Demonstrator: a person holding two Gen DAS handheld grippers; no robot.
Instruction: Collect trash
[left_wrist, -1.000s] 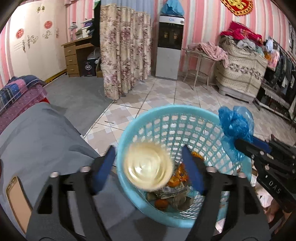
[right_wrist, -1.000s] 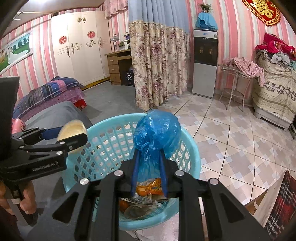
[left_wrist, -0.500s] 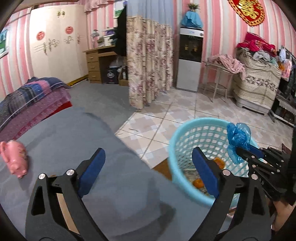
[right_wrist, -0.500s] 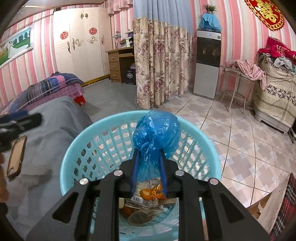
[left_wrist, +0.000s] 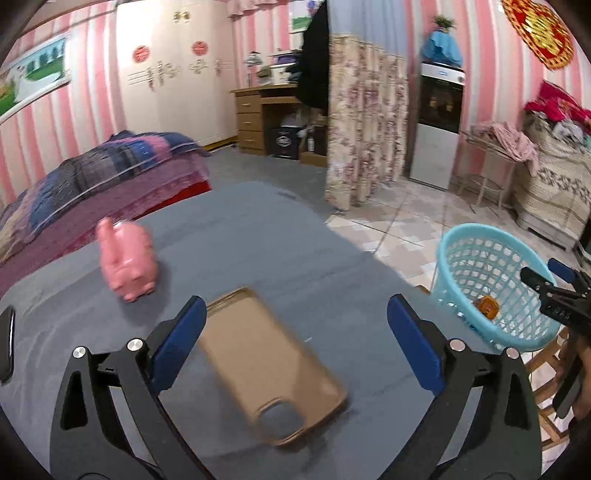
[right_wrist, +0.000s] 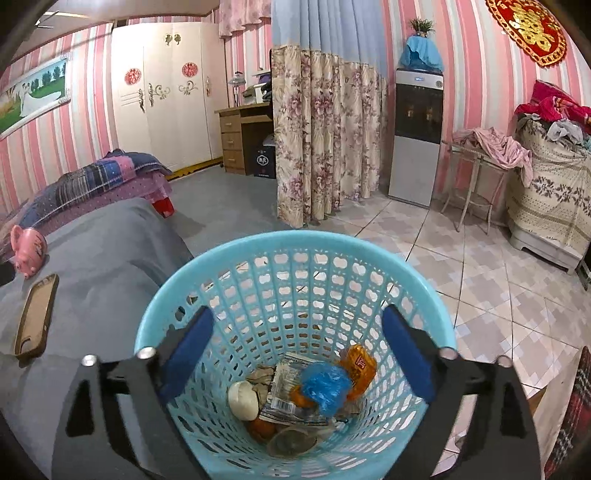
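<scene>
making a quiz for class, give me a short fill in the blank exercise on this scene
1. The crumpled blue bag lies inside the ____ basket.
2. The pink ____ figurine stands on the grey cover.
3. Between the fingers of the left gripper lies a tan phone ____.

Answers: light blue; pig; case

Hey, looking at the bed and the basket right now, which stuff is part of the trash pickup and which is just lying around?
Part of the job:
- blue basket
- blue bag, dropped in it
- orange wrapper
- white round lump
- right claw, opening over the basket, nothing between its fingers

Just lying about:
- pink piggy bank on the grey bed
- tan phone case
</scene>
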